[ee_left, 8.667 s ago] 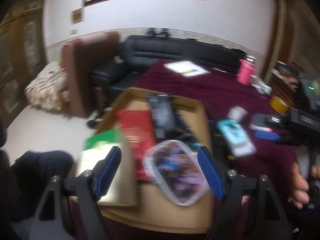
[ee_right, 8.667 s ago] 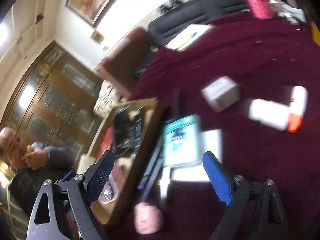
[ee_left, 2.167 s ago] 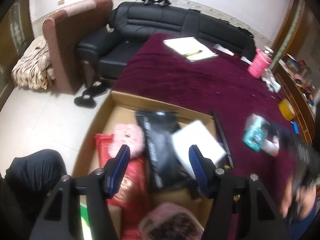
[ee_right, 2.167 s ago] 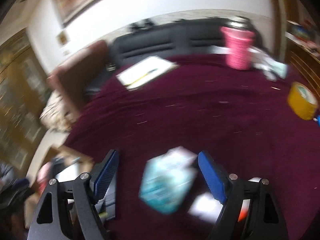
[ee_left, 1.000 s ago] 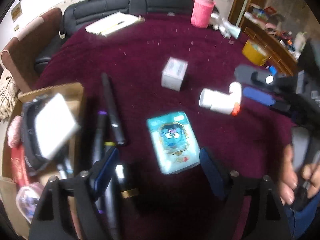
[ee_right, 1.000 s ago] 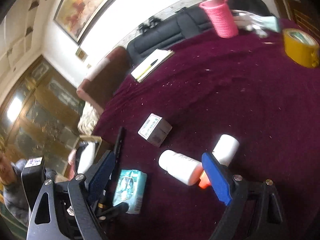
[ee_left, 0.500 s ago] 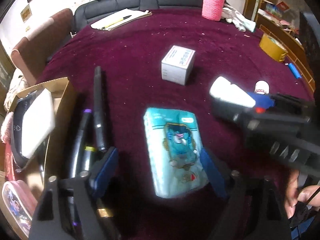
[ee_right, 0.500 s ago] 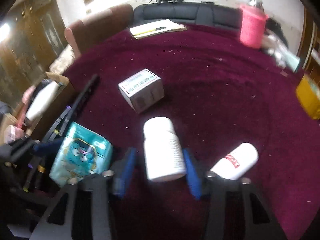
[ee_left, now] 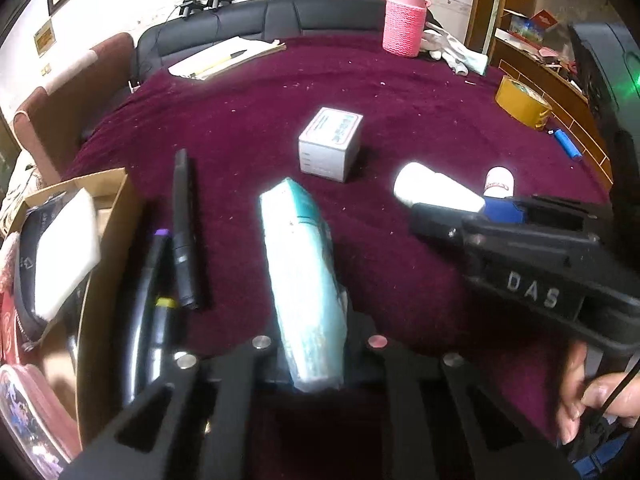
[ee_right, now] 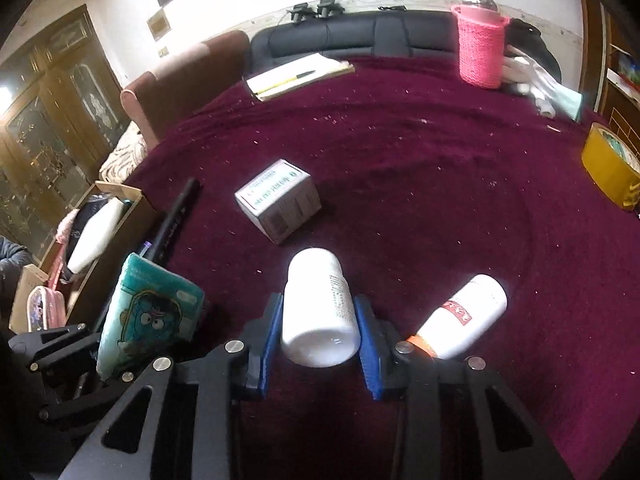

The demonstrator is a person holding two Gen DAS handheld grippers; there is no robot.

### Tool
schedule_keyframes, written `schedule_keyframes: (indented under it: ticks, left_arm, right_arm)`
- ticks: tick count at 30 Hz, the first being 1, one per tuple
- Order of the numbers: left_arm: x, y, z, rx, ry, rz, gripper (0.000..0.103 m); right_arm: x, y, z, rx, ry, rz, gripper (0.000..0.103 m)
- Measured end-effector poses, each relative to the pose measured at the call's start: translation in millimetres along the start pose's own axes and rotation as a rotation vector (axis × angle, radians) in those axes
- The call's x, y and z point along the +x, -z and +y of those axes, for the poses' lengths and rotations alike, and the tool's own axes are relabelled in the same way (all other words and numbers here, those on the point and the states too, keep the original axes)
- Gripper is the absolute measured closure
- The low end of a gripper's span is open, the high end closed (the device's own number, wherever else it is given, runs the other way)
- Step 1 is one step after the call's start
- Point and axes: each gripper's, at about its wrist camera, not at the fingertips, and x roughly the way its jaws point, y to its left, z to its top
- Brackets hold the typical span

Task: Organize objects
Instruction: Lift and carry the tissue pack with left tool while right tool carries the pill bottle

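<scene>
the left gripper (ee_left: 316,360) is clamped shut on a teal tissue pack (ee_left: 304,276), which stands on its edge between the fingers, pinched at its near end, its far end pointing across the dark red table (ee_left: 400,92). in the right wrist view the same pack shows its cartoon face and sits at the left beside the black frame of the left gripper.

the right gripper (ee_right: 318,336) has a white pill bottle (ee_right: 320,308) between its blue fingers (ee_right: 268,336); its jaws are closing, and both pads lie against the bottle's sides. the bottle lies on its side with its flat base toward the camera. just to the right of it lies a second white bottle (ee_right: 464,316) with a red label and an orange end, tilted and close to the right finger.

beyond the two bottles a small white box (ee_right: 280,200) sits on the table, apart from them. to the left lie several black pens (ee_left: 184,228), side by side near a cardboard box (ee_left: 108,240) at the table's edge, which holds a white pad and other items. at the far side stand a pink knitted bottle cover (ee_right: 480,48), a notepad with a pencil (ee_right: 296,76), and a yellow tape roll (ee_right: 608,168).
</scene>
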Motion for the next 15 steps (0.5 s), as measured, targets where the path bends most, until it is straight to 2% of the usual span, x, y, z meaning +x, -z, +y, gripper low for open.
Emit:
schedule_keyframes:
  ticks: [8,15]
  left_arm:
    - [-28,9,18,-0.047,0.04,-0.073,0.091]
    - [-47,16,29,-0.062,0.01,-0.123,0.091]
  right_arm:
    - [-1,3,10,-0.012,-0.026,-0.001,0.065]
    - [9,9,18,-0.049,-0.013,0.052,0.066]
